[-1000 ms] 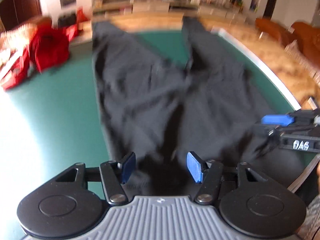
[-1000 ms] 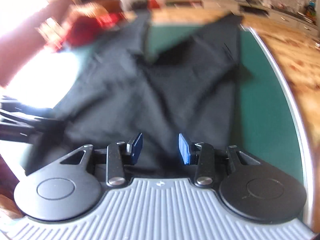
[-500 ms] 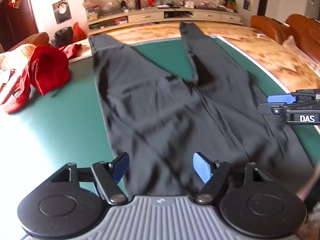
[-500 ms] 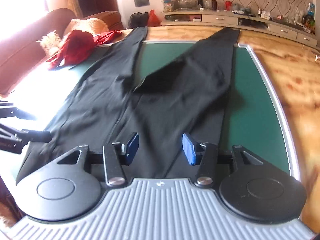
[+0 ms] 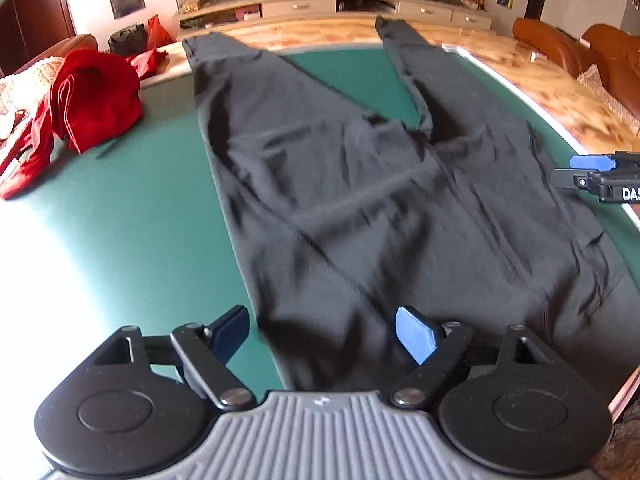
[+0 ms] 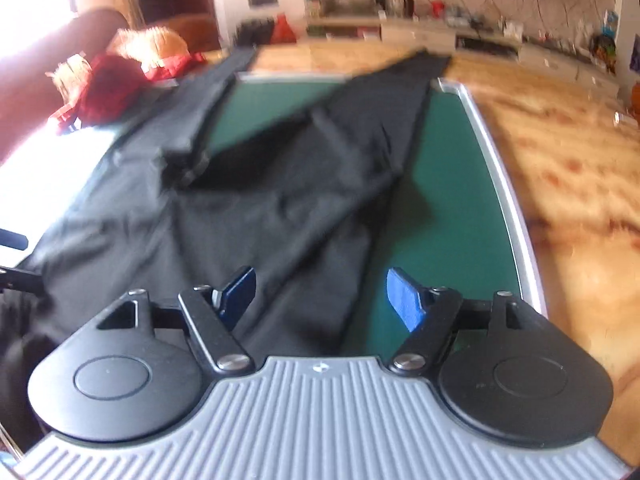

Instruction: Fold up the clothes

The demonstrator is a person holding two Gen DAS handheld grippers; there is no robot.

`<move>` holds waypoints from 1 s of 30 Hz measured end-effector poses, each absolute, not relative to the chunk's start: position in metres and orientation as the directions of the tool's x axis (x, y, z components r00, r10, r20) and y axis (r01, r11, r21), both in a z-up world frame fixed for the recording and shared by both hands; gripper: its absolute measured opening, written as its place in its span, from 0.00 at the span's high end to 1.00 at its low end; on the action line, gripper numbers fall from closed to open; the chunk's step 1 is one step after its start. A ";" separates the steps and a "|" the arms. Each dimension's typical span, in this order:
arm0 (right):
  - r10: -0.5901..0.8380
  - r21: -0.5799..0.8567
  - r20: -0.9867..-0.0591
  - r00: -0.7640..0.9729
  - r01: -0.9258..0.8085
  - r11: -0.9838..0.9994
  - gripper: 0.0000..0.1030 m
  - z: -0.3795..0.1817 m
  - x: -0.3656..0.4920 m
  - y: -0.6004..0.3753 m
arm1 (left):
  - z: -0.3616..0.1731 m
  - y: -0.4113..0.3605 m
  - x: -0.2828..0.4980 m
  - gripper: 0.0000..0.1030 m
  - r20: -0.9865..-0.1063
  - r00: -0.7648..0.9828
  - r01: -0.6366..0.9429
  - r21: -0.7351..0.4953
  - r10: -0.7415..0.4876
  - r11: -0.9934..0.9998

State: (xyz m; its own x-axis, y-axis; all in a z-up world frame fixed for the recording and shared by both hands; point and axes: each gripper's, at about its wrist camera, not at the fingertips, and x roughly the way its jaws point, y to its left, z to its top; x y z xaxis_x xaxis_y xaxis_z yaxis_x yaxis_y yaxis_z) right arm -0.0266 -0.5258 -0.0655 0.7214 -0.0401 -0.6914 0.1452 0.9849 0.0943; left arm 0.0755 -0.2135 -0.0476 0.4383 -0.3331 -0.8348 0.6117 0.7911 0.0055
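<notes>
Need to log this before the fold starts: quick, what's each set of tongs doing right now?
Left tongs: opening, pads clear of the black trousers lying below, holding nothing.
Right tongs: opening, nothing gripped, over the trousers' edge.

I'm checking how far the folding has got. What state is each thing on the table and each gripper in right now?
Black trousers: spread flat on the green table, legs apart in a V, not yet folded, a little wrinkled.
Red garment: crumpled in a heap near the table's edge, unfolded.
Left gripper: jaws opening, pads clear of the cloth, holding nothing.
Right gripper: jaws opening, pads clear of the cloth, holding nothing.
</notes>
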 end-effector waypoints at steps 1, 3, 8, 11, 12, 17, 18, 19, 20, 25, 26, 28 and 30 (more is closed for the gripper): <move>-0.031 0.097 -0.679 0.733 0.131 0.987 0.22 -0.062 -0.024 -0.522 | -0.045 -0.216 0.079 0.17 -0.825 0.458 0.603 0.016 -0.330 0.797; -0.007 0.097 -0.671 0.741 0.098 0.991 0.22 -0.057 -0.014 -0.512 | -0.041 -0.224 0.095 0.17 -0.807 0.488 0.579 0.013 -0.333 0.816; 0.060 0.117 -0.694 0.718 0.030 0.993 0.22 -0.057 0.010 -0.493 | -0.032 -0.242 0.153 0.17 -0.768 0.540 0.507 -0.031 -0.345 0.862; 0.125 0.136 -0.683 0.720 -0.043 0.990 0.22 -0.051 0.007 -0.466 | -0.028 -0.254 0.197 0.17 -0.765 0.555 0.460 -0.047 -0.329 0.887; 0.145 0.125 -0.681 0.718 -0.082 0.989 0.22 -0.051 0.007 -0.451 | -0.030 -0.260 0.212 0.17 -0.771 0.558 0.443 -0.038 -0.309 0.896; 0.256 0.100 -0.694 0.673 -0.262 0.960 0.22 -0.060 0.024 -0.379 | -0.049 -0.289 0.256 0.18 -0.813 0.523 0.433 -0.005 -0.256 0.901; 0.260 0.096 -0.691 0.674 -0.271 0.958 0.22 -0.063 0.029 -0.371 | -0.052 -0.293 0.258 0.18 -0.812 0.526 0.443 0.006 -0.254 0.897; 0.266 0.100 -0.694 0.669 -0.277 0.956 0.22 -0.066 0.034 -0.366 | -0.056 -0.297 0.259 0.18 -0.819 0.521 0.451 0.025 -0.240 0.892; 0.279 0.121 -0.708 0.649 -0.277 0.953 0.22 -0.071 0.039 -0.364 | -0.061 -0.301 0.261 0.18 -0.828 0.515 0.458 0.046 -0.223 0.888; 0.264 0.064 -0.740 0.618 -0.327 0.943 0.20 -0.078 0.023 -0.356 | -0.067 -0.299 0.265 0.10 -0.836 0.504 0.451 0.041 -0.217 0.891; 0.262 0.059 -0.742 0.617 -0.330 0.942 0.20 -0.078 0.017 -0.355 | -0.068 -0.300 0.266 0.08 -0.836 0.510 0.444 0.051 -0.205 0.894; 0.257 0.053 -0.744 0.616 -0.329 0.943 0.20 -0.077 0.009 -0.354 | -0.069 -0.299 0.270 0.03 -0.838 0.510 0.417 0.045 -0.193 0.908; 0.253 0.051 -0.746 0.615 -0.327 0.944 0.20 -0.078 0.006 -0.353 | -0.069 -0.297 0.273 0.03 -0.841 0.507 0.395 0.031 -0.189 0.918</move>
